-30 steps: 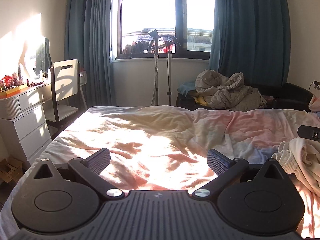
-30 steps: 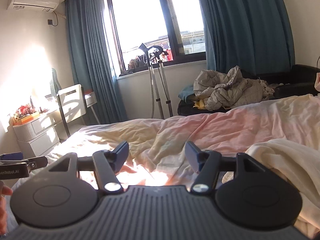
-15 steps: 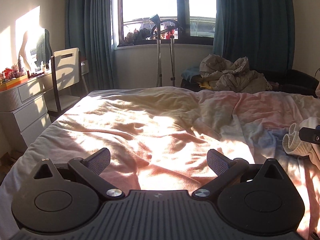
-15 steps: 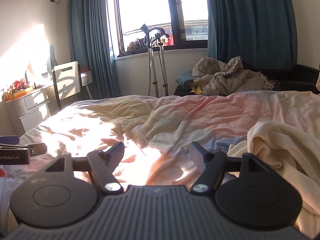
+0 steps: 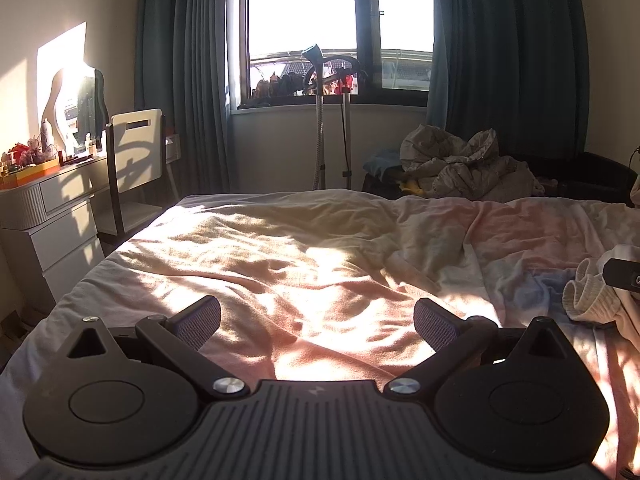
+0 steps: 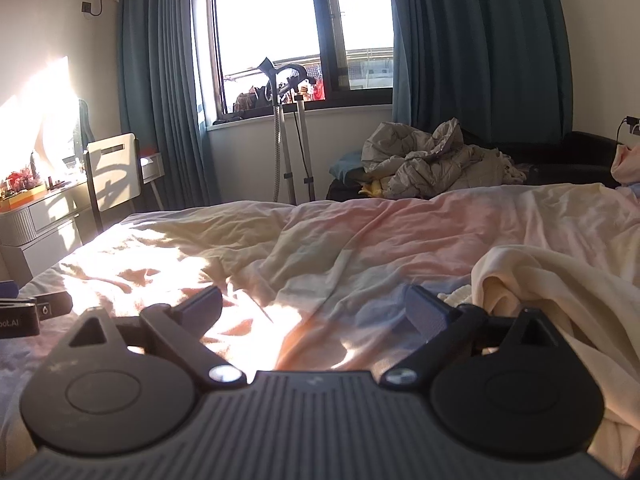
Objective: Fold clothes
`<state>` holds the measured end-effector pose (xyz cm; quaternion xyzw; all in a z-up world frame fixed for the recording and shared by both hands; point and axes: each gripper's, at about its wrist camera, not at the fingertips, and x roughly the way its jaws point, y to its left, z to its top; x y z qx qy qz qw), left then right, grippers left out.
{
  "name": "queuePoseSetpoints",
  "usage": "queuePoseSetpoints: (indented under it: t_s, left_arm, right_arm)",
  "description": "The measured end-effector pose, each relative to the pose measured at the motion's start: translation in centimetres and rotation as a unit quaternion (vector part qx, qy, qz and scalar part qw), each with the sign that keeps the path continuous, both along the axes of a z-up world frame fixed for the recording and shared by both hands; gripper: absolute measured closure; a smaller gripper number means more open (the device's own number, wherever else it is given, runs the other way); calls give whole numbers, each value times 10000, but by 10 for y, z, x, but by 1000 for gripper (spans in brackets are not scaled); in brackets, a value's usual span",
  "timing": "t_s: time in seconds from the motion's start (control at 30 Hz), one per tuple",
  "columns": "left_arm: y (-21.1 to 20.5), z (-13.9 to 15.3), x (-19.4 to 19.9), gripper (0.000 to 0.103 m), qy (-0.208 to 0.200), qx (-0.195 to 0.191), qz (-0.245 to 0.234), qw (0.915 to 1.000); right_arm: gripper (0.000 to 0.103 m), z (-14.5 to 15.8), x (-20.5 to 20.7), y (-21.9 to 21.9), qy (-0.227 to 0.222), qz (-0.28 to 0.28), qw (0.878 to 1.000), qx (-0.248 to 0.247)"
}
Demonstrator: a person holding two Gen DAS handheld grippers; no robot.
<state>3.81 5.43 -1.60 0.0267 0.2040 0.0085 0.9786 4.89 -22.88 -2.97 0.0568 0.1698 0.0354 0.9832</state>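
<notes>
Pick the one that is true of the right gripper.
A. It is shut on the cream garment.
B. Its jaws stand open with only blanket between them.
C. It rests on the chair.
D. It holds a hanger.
B: the right gripper has just opened wide over the blanket; the cream garment lies beside its right finger, ungripped.

- Bedspread [image 5: 320,280]: pastel patches of pink, cream and pale blue;
- garment [image 6: 552,280]: cream;
- curtains [image 5: 508,72]: dark teal;
- drawers [image 5: 60,232]: white;
- chair [image 5: 136,148]: white back, dark frame;
- quilt [image 6: 432,164]: grey-beige
</notes>
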Motion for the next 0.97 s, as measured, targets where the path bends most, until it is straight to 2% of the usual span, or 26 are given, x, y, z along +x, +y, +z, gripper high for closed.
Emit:
queuePoseSetpoints:
  t_s: [0.57,0.97]
  left_arm:
    - [-8,-5,0,0,53,65,-83,9999]
    - [-9,-6,-1,0,28,92,-110,9999]
  right_arm:
    - [0,-1,-2,4,13,126,9999,-83]
    - [0,-1,-4,4,-46,12,10000,-74]
